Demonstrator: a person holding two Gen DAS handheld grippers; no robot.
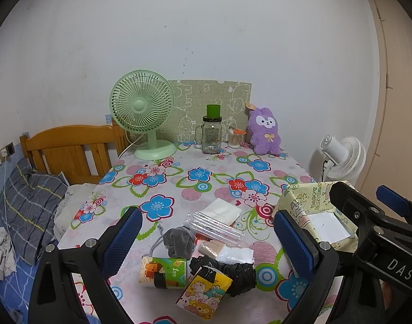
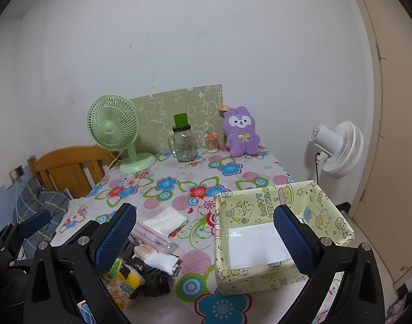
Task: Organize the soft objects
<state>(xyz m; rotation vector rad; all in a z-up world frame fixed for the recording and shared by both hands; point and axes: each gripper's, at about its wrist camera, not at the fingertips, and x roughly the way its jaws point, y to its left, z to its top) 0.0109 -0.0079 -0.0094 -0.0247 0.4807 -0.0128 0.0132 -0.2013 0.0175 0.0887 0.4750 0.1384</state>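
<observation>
Both tongs, left (image 1: 207, 239) and right (image 2: 204, 233), gape empty; box (image 2: 262, 206) reads "HAPPY BIRTHDAY".

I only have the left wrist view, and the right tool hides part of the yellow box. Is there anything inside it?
Observer: No. The right wrist view looks straight into the box, and only its white bottom shows.
Operator: Is the right tool open or shut?
Observer: Open. The right tool has its fingers spread wide with nothing between them, and one finger is in front of the box's opening.
</observation>
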